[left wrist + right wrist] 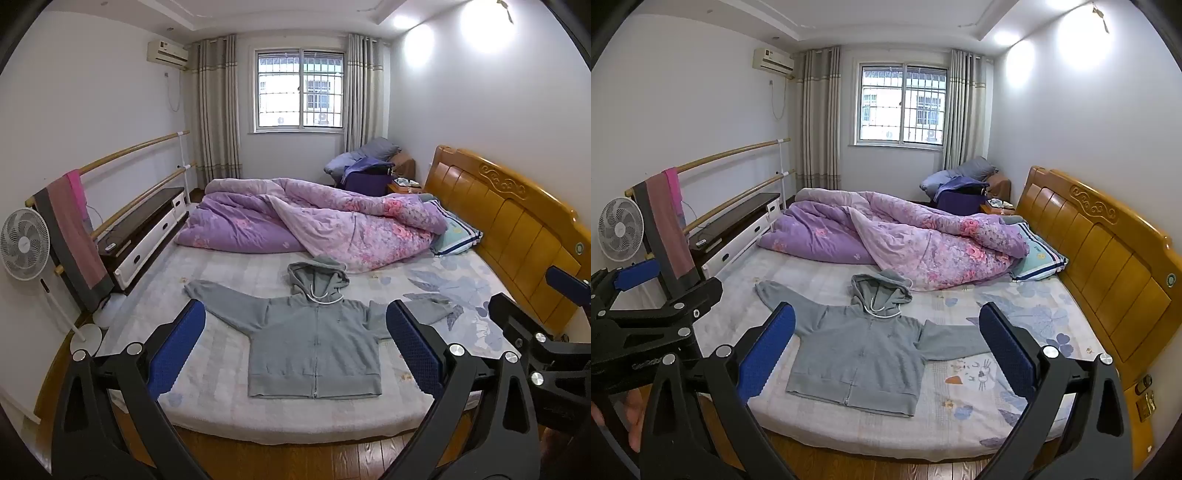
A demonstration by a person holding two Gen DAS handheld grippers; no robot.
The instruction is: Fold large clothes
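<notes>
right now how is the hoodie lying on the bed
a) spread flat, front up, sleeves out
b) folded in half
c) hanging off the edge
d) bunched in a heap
a: the hoodie lies flat on the bed, zipper up, both sleeves stretched sideways, hood above the collar.

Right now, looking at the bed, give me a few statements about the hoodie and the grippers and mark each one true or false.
1. The grey hoodie lies flat on the bed, zipper side up. True.
2. The left gripper is clamped on a sleeve. False: it is open, holding nothing.
3. The right gripper is open. True.
4. The purple quilt covers the hoodie's body. False: it is bunched behind the hood.
</notes>
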